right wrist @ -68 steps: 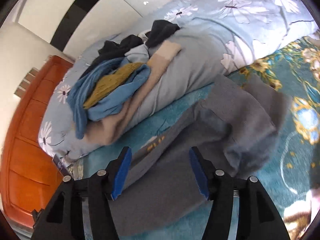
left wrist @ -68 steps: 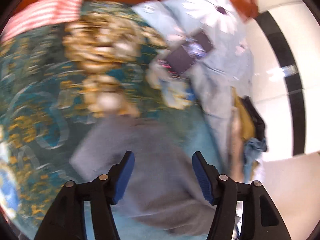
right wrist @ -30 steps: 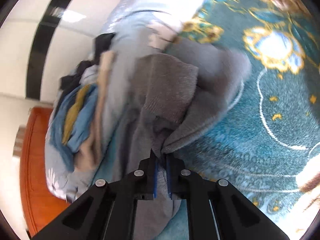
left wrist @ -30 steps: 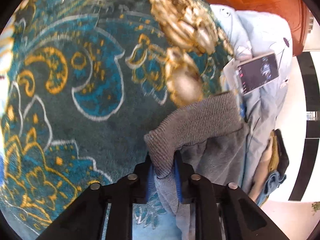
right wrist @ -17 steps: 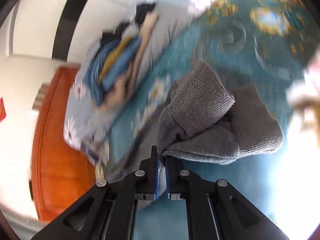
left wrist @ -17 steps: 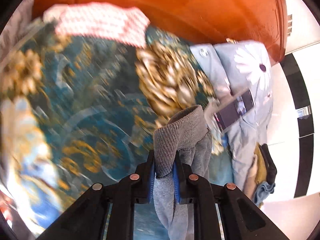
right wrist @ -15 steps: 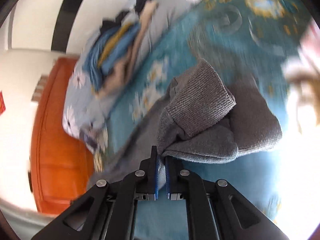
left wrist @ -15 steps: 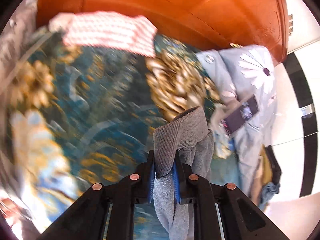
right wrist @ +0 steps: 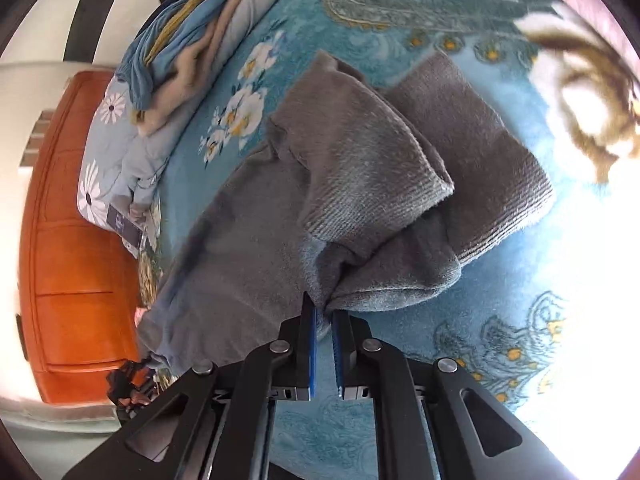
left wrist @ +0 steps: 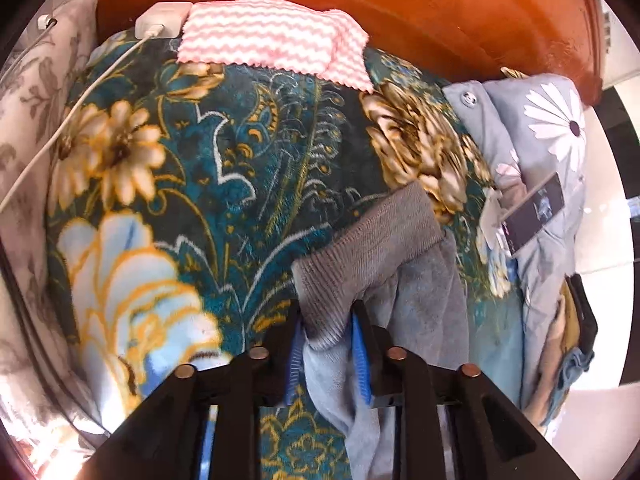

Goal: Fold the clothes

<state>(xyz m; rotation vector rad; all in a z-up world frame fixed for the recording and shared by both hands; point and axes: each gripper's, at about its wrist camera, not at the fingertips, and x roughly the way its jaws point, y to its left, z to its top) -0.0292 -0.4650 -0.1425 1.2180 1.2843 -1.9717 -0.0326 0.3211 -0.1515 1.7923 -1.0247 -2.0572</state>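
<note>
A grey knitted garment [left wrist: 372, 248] lies bunched on a teal flowered blanket [left wrist: 224, 184]. My left gripper [left wrist: 326, 344] is shut on its ribbed edge, and the fabric hangs down between the blue pads. In the right wrist view the same garment [right wrist: 360, 160] is doubled over, with two ribbed ends pointing right and a flat part stretching left. There my right gripper [right wrist: 324, 314] is shut on a folded edge of it, the jaws standing narrowly apart around the cloth.
A pink-and-white zigzag cloth [left wrist: 272, 40] and a white charger [left wrist: 160, 24] lie by the orange wooden headboard [left wrist: 440, 8]. A phone [left wrist: 534, 210] rests on the daisy-print quilt [left wrist: 552, 120]. A pile of clothes [right wrist: 188, 40] sits on that quilt.
Both grippers went from open over the garment to shut on it. They have lifted and carried it toward the headboard, and the garment now hangs more spread out between them.
</note>
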